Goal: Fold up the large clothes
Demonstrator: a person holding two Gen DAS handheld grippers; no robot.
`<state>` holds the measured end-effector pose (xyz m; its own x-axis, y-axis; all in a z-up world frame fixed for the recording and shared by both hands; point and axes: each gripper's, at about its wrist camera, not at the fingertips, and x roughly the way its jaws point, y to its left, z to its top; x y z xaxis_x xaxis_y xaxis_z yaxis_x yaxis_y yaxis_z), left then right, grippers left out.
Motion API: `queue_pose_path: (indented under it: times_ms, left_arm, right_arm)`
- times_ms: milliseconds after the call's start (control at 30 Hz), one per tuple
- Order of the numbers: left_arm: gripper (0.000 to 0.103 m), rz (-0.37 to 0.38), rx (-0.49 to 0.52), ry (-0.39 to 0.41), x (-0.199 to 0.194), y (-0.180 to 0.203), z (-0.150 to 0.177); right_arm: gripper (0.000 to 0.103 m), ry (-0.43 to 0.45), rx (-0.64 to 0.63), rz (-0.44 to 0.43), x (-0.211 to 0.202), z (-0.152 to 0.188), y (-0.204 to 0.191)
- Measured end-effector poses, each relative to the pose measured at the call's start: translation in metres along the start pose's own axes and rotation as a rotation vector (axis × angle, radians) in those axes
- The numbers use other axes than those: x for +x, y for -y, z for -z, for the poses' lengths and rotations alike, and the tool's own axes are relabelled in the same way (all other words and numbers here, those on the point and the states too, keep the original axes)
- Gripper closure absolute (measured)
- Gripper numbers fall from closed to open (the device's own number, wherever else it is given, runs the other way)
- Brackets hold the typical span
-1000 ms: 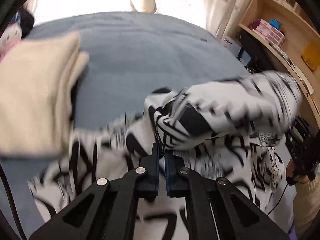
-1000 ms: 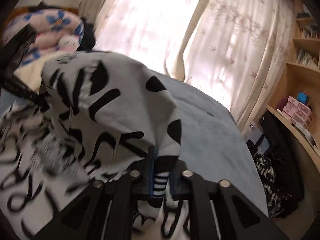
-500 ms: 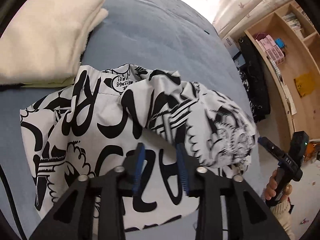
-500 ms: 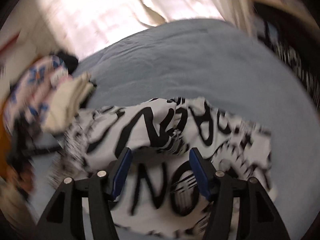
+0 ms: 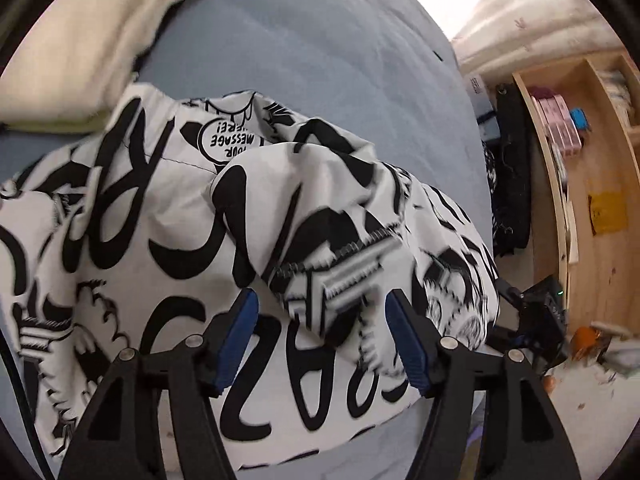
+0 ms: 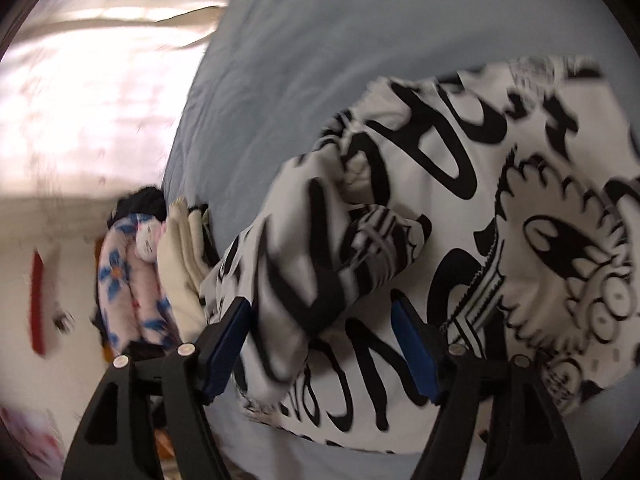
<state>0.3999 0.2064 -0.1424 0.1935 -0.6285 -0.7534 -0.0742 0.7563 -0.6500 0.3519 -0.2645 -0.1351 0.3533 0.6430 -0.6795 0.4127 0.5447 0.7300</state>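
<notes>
A white garment with bold black graffiti print (image 5: 168, 216) lies on the grey-blue bed (image 5: 312, 52), with a sleeve flopped across its middle. My left gripper (image 5: 322, 336) is open and empty, hovering just above the sleeve's striped cuff (image 5: 340, 276). In the right wrist view the same garment (image 6: 500, 208) fills the right half, its sleeve (image 6: 320, 264) lying between my jaws. My right gripper (image 6: 320, 340) is open and holds nothing. The right gripper's black body (image 5: 540, 316) shows at the bed's edge in the left wrist view.
A folded cream garment (image 5: 88, 32) lies beside the printed one at the upper left. A pink floral pillow (image 6: 128, 280) and cream stack (image 6: 180, 264) sit at the bed's far end. A wooden shelf unit (image 5: 580, 184) stands past the bed. Curtains (image 6: 92, 60) hang behind.
Both grippers were shut on the garment a second ago, lifting the sleeves. They have let go, opened wide and drawn back; the sleeves now lie folded across the body.
</notes>
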Motion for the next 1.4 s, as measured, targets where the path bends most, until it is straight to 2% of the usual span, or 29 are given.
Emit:
queue_pose_path:
  times_ms: [167, 233, 300, 333, 367, 400, 433, 467, 500, 533, 600, 667, 700, 767, 867, 933, 1033, 1067, 1133, 1167, 1233, 1367, 1400]
  left_arm:
    - [0.038, 0.055, -0.040, -0.009, 0.026, -0.006, -0.017]
    - [0.039, 0.077, -0.059, 0.004, 0.034, -0.007, -0.023]
    - [0.039, 0.076, -0.060, 0.036, 0.039, -0.004, -0.029]
    - [0.048, 0.068, -0.050, 0.057, 0.039, -0.001, -0.030]
    - [0.056, 0.059, -0.032, 0.081, 0.038, 0.004, -0.032]
    - [0.071, 0.048, -0.003, 0.103, 0.036, 0.011, -0.034]
    - [0.082, 0.047, 0.024, 0.123, 0.034, 0.017, -0.035]
    - [0.086, 0.047, 0.063, 0.157, 0.029, 0.027, -0.035]
    - [0.088, 0.052, 0.099, 0.195, 0.023, 0.037, -0.035]
    - [0.089, 0.064, 0.126, 0.224, 0.018, 0.043, -0.035]
    - [0.090, 0.105, 0.196, 0.297, 0.005, 0.058, -0.032]
    - [0.090, 0.130, 0.228, 0.338, -0.001, 0.062, -0.029]
    - [0.090, 0.140, 0.220, 0.333, 0.001, 0.059, -0.027]
    - [0.091, 0.131, 0.188, 0.284, 0.008, 0.047, -0.025]
    - [0.093, 0.080, 0.127, 0.208, 0.021, 0.021, -0.017]
    - [0.093, 0.059, 0.087, 0.175, 0.028, 0.007, -0.012]
    - [0.091, 0.096, 0.015, 0.125, 0.037, -0.012, -0.008]
    - [0.088, 0.107, -0.002, 0.123, 0.038, -0.014, -0.006]
    - [0.067, 0.162, -0.035, 0.133, 0.036, -0.020, -0.002]
    - [0.061, 0.190, -0.045, 0.142, 0.037, -0.018, 0.000]
    - [0.041, 0.224, -0.046, 0.165, 0.041, -0.013, 0.007]
    - [0.041, 0.252, -0.034, 0.175, 0.054, 0.002, 0.016]
    - [0.053, 0.256, -0.018, 0.168, 0.056, 0.007, 0.020]
  right_arm:
    - [0.030, -0.014, 0.051, -0.044, 0.026, -0.018, 0.006]
    - [0.030, -0.013, 0.062, -0.042, 0.034, -0.024, 0.008]
    - [0.030, 0.017, 0.021, -0.012, 0.039, -0.030, 0.004]
    - [0.030, 0.035, -0.006, 0.001, 0.039, -0.031, 0.002]
    - [0.033, 0.072, -0.058, 0.023, 0.038, -0.032, -0.006]
    - [0.044, 0.119, -0.129, 0.053, 0.034, -0.032, -0.018]
    - [0.056, 0.162, -0.228, 0.079, 0.030, -0.030, -0.033]
    - [0.062, 0.205, -0.334, 0.095, 0.025, -0.027, -0.051]
    - [0.074, 0.245, -0.422, 0.088, 0.019, -0.022, -0.068]
    - [0.082, 0.272, -0.487, 0.072, 0.015, -0.018, -0.079]
    - [0.082, 0.346, -0.640, 0.043, 0.004, -0.004, -0.105]
    - [0.082, 0.385, -0.764, 0.066, 0.006, 0.007, -0.117]
    - [0.082, 0.374, -0.761, 0.071, 0.008, 0.005, -0.115]
    - [0.082, 0.304, -0.676, 0.079, 0.019, -0.003, -0.096]
    - [0.082, 0.184, -0.489, 0.137, 0.030, -0.015, -0.045]
    - [0.072, 0.130, -0.417, 0.134, 0.029, -0.014, -0.017]
    - [0.061, 0.078, -0.318, 0.071, 0.024, -0.005, 0.005]
    - [0.058, 0.074, -0.307, 0.025, 0.019, 0.001, 0.007]
    - [0.042, 0.069, -0.300, -0.033, 0.012, 0.012, 0.008]
    - [0.039, 0.071, -0.304, -0.058, 0.011, 0.020, 0.004]
    - [0.033, 0.075, -0.330, -0.057, 0.016, 0.031, -0.002]
    - [0.036, 0.089, -0.377, -0.056, 0.034, 0.050, -0.020]
    - [0.049, 0.093, -0.387, -0.055, 0.038, 0.054, -0.025]
